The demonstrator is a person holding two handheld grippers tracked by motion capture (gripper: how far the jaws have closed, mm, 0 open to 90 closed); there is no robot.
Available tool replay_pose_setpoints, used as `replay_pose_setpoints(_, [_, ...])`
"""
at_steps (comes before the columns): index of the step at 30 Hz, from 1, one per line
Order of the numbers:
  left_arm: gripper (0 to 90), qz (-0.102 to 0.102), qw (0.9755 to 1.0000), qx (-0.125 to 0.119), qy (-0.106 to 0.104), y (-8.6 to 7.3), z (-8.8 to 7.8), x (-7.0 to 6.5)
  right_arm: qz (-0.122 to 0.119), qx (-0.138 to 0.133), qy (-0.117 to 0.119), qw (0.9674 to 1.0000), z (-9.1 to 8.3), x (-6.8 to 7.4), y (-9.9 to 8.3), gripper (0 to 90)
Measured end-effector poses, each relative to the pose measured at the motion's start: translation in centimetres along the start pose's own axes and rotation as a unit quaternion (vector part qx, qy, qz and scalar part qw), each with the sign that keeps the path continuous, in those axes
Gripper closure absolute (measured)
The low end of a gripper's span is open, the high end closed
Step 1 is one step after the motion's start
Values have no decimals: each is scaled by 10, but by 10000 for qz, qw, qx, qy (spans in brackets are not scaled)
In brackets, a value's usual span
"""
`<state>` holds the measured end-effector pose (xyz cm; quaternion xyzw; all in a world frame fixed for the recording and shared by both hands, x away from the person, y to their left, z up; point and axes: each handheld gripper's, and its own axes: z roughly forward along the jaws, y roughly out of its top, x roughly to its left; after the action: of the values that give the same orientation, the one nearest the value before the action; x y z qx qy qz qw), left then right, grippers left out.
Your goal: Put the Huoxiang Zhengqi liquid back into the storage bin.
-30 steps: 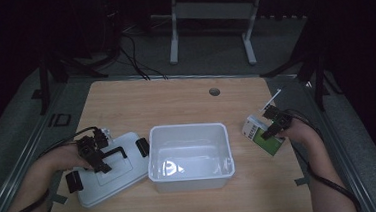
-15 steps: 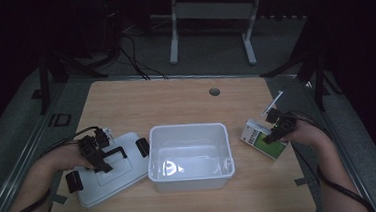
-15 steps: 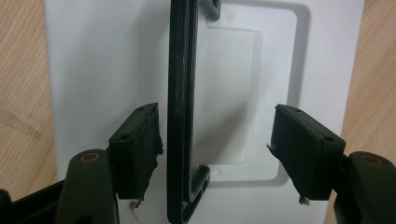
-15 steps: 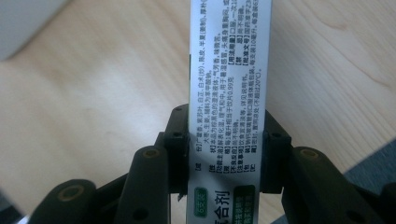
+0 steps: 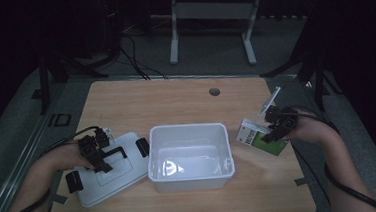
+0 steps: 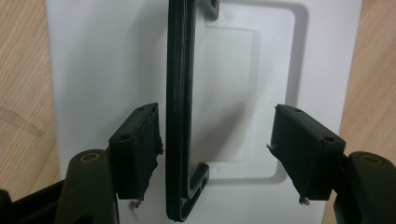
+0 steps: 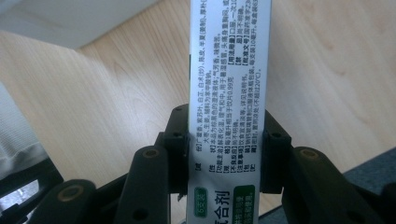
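Observation:
A white lid [image 5: 125,175] with a black handle [image 6: 180,107] lies on the table left of an open white bin [image 5: 191,178]. My left gripper [image 5: 99,155] hangs over the lid. Its jaws [image 6: 217,151] are open astride the handle, which runs close beside the left pad [image 6: 137,149] and well apart from the other pad. At the right, my right gripper [image 5: 273,132] is shut on a white and green printed carton [image 5: 256,137]. It holds the carton tilted just above the table, right of the bin. In the right gripper view both pads [image 7: 273,154] press the carton's [image 7: 229,70] sides.
The wooden table [image 5: 175,102] has a round cable hole [image 5: 214,91] near its far edge. Black latches [image 5: 142,146] sit on the lid's ends. The bin's white wall [image 7: 70,18] shows beyond the carton. A desk frame and cables stand on the dark floor beyond the table.
My right gripper has risen with the carton, which went from standing upright to tilted and off the table. The left gripper has stayed over the lid handle.

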<state>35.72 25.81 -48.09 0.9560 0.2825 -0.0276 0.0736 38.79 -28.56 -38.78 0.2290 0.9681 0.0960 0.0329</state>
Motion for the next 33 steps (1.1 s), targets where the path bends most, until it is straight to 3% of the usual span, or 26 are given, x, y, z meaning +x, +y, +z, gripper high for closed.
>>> replay_pose_setpoints(6, [333, -12, 10000, -30, -5, -2, -3, -1, -102, -158, -85, 9998, -25, 11, 12, 636])
replay_pose_setpoints(15, [332, 14, 10000, -22, 25, 0, -6, -2, -618, -379, -156, 9972, -54, 41, 37, 636])
replay_pose_setpoints(25, [332, 40, 10000, -30, 35, 2, -8, -4, -1088, -413, -96, 9932, -68, 73, 68, 635])
replay_pose_setpoints(33, [333, 50, 10000, -32, 44, 3, -8, -5, -1507, -504, 58, 9873, -67, 98, 92, 635])
